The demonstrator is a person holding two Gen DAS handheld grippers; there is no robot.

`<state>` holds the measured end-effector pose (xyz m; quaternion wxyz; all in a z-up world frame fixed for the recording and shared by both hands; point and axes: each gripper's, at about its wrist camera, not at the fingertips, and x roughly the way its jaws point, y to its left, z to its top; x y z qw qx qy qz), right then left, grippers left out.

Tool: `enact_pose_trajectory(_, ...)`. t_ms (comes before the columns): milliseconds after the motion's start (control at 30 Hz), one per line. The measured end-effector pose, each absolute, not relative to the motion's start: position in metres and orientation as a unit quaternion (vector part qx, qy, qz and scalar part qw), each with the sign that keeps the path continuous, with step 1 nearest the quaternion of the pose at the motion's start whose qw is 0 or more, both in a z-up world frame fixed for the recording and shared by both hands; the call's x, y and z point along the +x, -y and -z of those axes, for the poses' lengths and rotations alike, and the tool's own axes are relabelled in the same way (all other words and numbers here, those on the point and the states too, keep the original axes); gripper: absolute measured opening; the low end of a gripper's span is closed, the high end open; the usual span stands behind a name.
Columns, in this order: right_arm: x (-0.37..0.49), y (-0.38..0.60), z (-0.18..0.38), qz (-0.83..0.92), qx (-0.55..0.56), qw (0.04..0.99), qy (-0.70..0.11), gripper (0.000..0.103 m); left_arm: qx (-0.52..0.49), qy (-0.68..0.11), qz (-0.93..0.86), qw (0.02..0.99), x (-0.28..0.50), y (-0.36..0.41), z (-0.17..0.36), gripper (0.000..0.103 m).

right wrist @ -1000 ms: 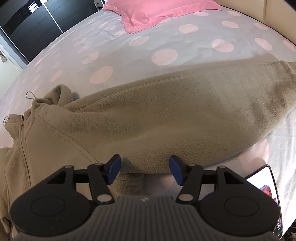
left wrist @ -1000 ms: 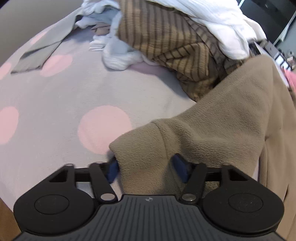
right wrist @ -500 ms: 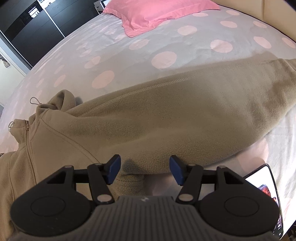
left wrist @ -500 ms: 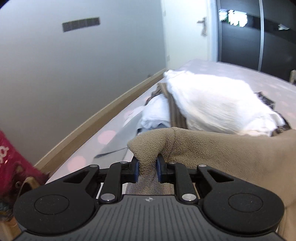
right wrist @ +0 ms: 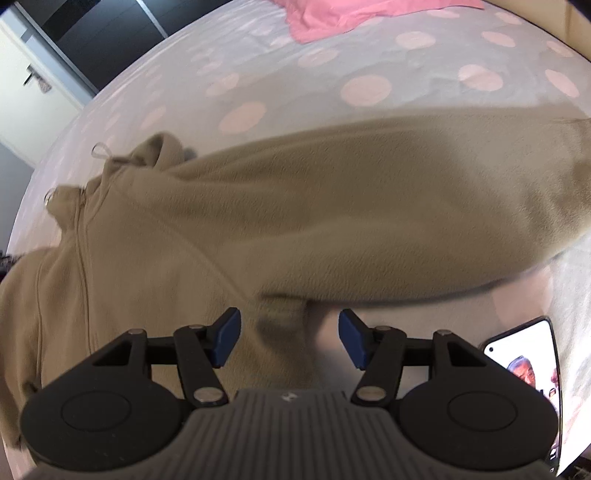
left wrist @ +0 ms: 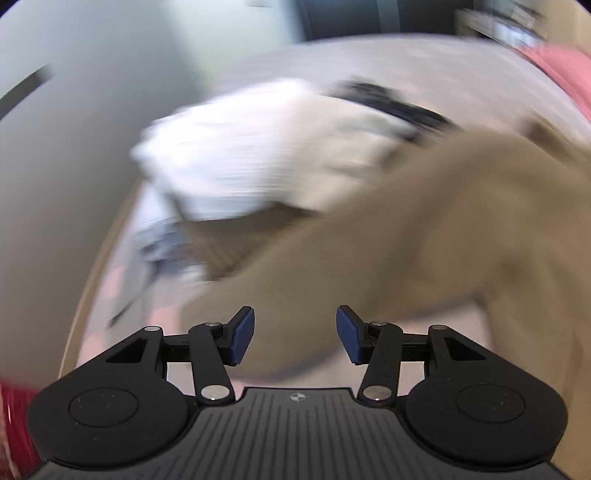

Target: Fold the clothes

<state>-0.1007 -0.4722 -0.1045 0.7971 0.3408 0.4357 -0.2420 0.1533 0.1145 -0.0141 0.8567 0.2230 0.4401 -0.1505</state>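
The tan fleece zip-up hooded jacket (right wrist: 295,221) lies spread across the grey bedcover with pale pink dots (right wrist: 295,74). Its hood and drawstring point toward the upper left of the right wrist view; its zip runs down the left side.

Left gripper (left wrist: 294,334): the jaws have just been opening and stand apart. No fabric sits between the blue pads (left wrist: 242,334); the jacket sleeve (left wrist: 406,240) lies below and beyond them. This view is blurred by motion.

Right gripper (right wrist: 290,338): the jaws stand wide. A fold of the jacket's edge lies between the pads, which do not press on it.

Beyond the jacket in the left wrist view sits a heap of other clothes, topped by a white ribbed garment (left wrist: 258,155) over a brown striped garment (left wrist: 229,240).

A pink pillow (right wrist: 362,14) lies at the far end of the bed. A lit smartphone (right wrist: 528,376) rests on the bedcover, just beside the right gripper.
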Motion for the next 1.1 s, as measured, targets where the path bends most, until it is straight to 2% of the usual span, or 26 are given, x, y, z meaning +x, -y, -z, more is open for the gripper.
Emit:
enact_pose_trajectory(167, -0.102, 0.437, 0.087, 0.182, 0.277, 0.828, -0.452, 0.062, 0.291, -0.439, 0.234, 0.817, 0.112, -0.058, 0.019, 0.052)
enact_pose_trajectory(333, -0.123, 0.381, 0.085, 0.106, 0.224, 0.837, -0.488, 0.062, 0.333, -0.435, 0.307, 0.778, 0.073, -0.016, 0.041, 0.052)
enact_pose_trajectory(633, -0.191, 0.266, 0.068, -0.024, 0.027, 0.846, -0.533, 0.062, 0.381, -0.424, 0.42, 0.706, 0.022, 0.019, 0.08, 0.052)
enact_pose_trajectory(700, -0.207, 0.241, 0.068, -0.056, -0.016, 0.84, -0.539, 0.064, 0.386, -0.422, 0.443, 0.69, 0.009, 0.022, 0.086, 0.052)
enact_pose_trajectory(800, -0.226, 0.205, 0.081, -0.097, -0.072, 0.82, -0.56, 0.075, 0.414, -0.405, 0.466, 0.669, -0.009, 0.022, 0.093, 0.052)
enact_pose_trajectory(1100, -0.237, 0.157, 0.124, -0.123, -0.197, 0.768, -0.597, 0.081, 0.411, -0.396, 0.462, 0.679, -0.016, 0.015, 0.096, 0.052)
